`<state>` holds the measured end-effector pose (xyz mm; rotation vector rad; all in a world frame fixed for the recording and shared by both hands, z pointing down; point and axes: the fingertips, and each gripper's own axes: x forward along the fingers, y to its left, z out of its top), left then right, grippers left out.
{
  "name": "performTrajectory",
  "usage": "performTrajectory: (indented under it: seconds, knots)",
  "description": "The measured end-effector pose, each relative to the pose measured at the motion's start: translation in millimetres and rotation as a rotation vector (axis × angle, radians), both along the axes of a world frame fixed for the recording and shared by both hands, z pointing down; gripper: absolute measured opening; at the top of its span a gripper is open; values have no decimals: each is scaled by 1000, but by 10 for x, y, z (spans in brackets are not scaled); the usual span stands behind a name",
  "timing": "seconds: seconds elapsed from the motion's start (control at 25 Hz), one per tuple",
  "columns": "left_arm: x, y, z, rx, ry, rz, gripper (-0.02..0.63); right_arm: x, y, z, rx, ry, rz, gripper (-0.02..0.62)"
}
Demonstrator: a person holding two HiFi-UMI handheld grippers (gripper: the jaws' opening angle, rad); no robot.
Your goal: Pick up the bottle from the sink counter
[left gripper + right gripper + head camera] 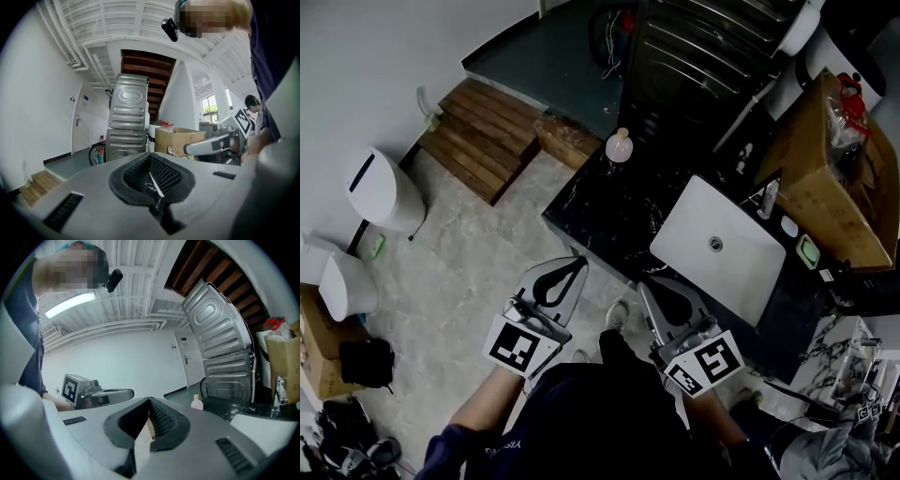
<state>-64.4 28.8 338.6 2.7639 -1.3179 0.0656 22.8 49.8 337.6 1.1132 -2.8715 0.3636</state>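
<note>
Since both of my tongs are clamped shut with nothing between them, I judge the pick-up has not started. From my head view, my left tongs [578, 264] and right tongs [652, 289] hang side by side at the near edge of the black counter [600, 211], the left one over the pale floor [478, 262] and the right one just at the counter's front edge. The bottle [620, 145], small and pink with a light cap, stands upright on the far left corner of that counter, well apart from both tongs and to the left of the white sink [703, 220].

My right tongs [150, 404] point roughly its way: their own view shows the bottle [197, 402] standing beyond the closed tips, a little to the right. My left tongs [151, 159] look toward a cardboard box [178, 140] instead, and I cannot find the bottle in their view.

So everything is left, as I read it: reach across the counter, open one pair of tongs, close it round the bottle and lift.
</note>
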Motion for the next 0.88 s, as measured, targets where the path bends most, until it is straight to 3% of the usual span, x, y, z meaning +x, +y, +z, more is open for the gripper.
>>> performTrajectory:
  seconds: [0.88]
  knots:
    - [495, -1126, 179, -46, -38, -40, 8, 443, -1097, 169, -53, -46, -55, 25]
